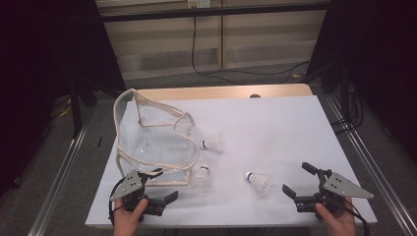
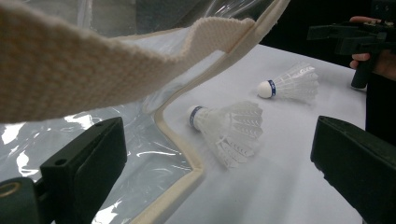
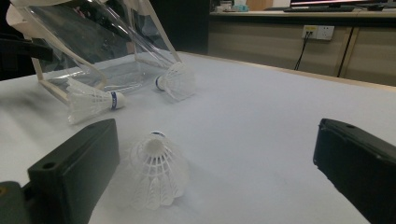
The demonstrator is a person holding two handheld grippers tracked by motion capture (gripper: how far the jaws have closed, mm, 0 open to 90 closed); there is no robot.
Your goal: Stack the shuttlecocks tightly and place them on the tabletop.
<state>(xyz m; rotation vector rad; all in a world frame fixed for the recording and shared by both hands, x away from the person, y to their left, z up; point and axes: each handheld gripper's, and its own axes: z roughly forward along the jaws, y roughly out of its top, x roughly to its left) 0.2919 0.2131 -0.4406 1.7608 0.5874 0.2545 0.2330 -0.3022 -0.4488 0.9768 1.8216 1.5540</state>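
A clear plastic bag (image 1: pixel 152 142) with beige fabric trim stands open on the left of the white table (image 1: pixel 275 128). Three white shuttlecocks lie on the table: one (image 1: pixel 212 143) against the bag's right side, one (image 1: pixel 200 178) by its near corner, one (image 1: pixel 259 183) further right. My left gripper (image 1: pixel 164 185) is open at the bag's near corner, with the beige trim (image 2: pixel 93 60) hanging across its view and the closest shuttlecock (image 2: pixel 226 128) ahead of its jaws. My right gripper (image 1: pixel 296 178) is open at the near right, with the right shuttlecock (image 3: pixel 156 175) lying just ahead, towards its left jaw.
The table's near edge (image 1: pixel 226 227) runs just under both hands. Bare white surface stretches across the middle and far right. Metal rails (image 1: pixel 59 172) flank the table on the floor. A black cable (image 1: pixel 231 73) lies on the floor behind.
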